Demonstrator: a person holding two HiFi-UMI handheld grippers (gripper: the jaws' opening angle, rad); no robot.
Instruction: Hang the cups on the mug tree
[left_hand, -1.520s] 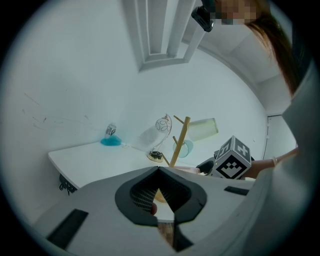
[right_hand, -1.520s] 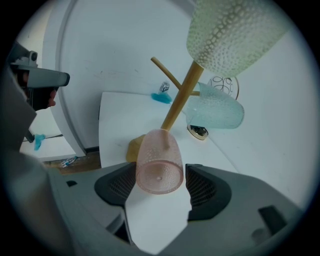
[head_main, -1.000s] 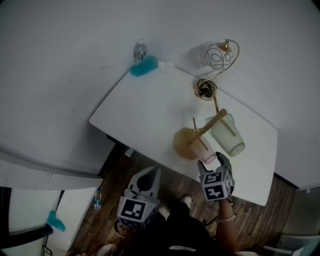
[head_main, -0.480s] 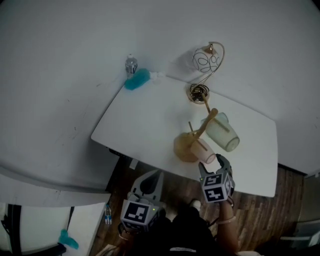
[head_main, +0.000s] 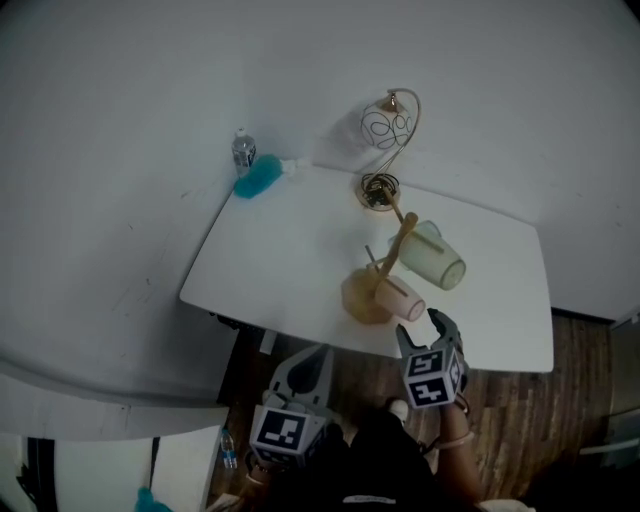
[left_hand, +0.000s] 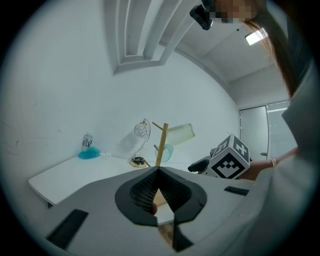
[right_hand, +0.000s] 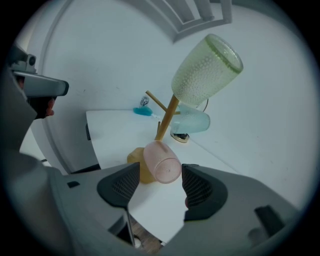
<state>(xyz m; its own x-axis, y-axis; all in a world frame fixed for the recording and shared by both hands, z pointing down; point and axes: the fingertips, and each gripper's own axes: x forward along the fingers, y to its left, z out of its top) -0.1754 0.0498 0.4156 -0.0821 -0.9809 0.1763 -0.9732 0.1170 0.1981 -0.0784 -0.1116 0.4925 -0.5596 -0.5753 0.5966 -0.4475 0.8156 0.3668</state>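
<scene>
R gripper (right_hand: 160, 175): jaws wide, just been narrowing, nothing pinched | pink cup (right_hand: 161, 162) dead ahead at 12, hung low on mug tree (right_hand: 167, 117), so tree bears it, not us | L gripper (left_hand: 158, 172) closed, empty, parked at 7 o'clk; we judge it unneeded

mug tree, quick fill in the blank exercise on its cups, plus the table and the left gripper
1. The lowest cup on the mug tree is ___ in colour.
2. The green cup hangs at the tree's ___.
3. The tree stands on a ___ table.
4. The left gripper has its jaws ___.
Missing words: pink; top; white; shut
</scene>
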